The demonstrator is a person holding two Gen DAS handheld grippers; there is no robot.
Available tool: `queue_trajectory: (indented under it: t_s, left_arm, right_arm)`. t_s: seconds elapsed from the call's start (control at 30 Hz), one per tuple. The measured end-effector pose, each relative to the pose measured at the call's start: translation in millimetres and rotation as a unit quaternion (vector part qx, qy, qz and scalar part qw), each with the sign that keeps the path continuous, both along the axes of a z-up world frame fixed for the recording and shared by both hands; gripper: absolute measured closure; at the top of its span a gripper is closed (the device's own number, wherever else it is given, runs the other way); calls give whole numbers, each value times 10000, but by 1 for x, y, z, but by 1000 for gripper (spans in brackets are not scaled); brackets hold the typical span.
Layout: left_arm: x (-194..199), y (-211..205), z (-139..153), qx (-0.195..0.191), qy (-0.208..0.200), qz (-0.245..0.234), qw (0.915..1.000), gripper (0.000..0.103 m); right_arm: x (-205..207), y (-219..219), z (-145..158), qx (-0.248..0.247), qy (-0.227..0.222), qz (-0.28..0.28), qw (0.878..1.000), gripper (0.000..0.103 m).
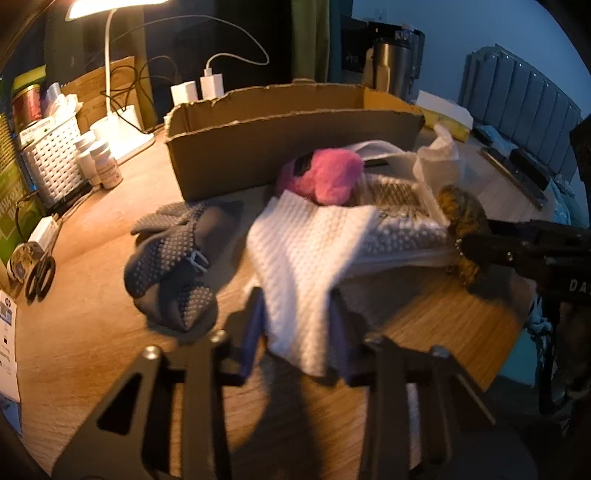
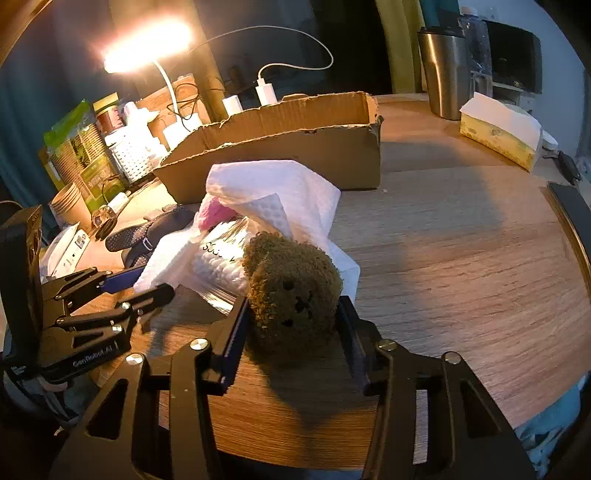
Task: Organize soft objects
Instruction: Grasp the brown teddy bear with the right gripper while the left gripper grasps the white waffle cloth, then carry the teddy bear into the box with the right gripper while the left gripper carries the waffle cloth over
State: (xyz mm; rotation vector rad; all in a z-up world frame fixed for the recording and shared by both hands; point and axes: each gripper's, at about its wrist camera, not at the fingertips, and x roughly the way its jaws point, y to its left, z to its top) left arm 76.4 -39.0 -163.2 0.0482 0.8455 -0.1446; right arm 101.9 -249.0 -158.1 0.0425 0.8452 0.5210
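Observation:
My left gripper [image 1: 297, 314] is shut on a corner of the white waffle cloth [image 1: 306, 251], which drapes over a clear packet [image 1: 402, 221]. A pink fluffy toy [image 1: 325, 173] lies behind the cloth, and dotted grey gloves [image 1: 173, 258] lie to its left. My right gripper [image 2: 291, 317] is shut on the brown plush bear head [image 2: 291, 288]; the bear also shows at the right of the left wrist view [image 1: 461, 214]. The white cloth [image 2: 280, 192] and the left gripper [image 2: 147, 288] show in the right wrist view. The open cardboard box [image 1: 295, 140] stands behind the pile.
A lit desk lamp [image 1: 110, 7], a white basket [image 1: 55, 158], pill bottles [image 1: 105, 166] and scissors [image 1: 40, 277] crowd the left. A steel tumbler [image 2: 447, 74] and a tissue box [image 2: 498, 133] stand at the back right. The wooden table's edge [image 2: 295, 454] runs near me.

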Motion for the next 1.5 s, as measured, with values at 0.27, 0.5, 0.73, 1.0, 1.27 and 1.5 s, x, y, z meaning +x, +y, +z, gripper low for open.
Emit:
queue_trajectory:
  t_s: [0.27,0.5,0.73,1.0,1.27,1.5]
  left_arm:
    - [-12,9,12,-331,-250,36,9991,91]
    - [-18,18,22,-639,-375,46,9972,93]
    - [-22,26,41,-824,-654,125,9944,93]
    - [-21,33,63,-871,-893,218,9919,93]
    - [-16,35,79,-877,-1060,284,9901,93]
    - [-3,36,87,-843,-1100,304,9899,93]
  right_arm:
    - [-5,-1,13,-125,-193,-51,9997,62]
    - [-13,-1,32,-155,-437,-177,9988,62]
    - [-16,3,51,-251,-682,-185,9972,62]
    - [-13,4,66,-240,-875,-133,9958,62]
    - [4,-1,77,-202,-1005,-132,9946,62]
    - [19,-4,84,-141,-1101,-150,9937,62]
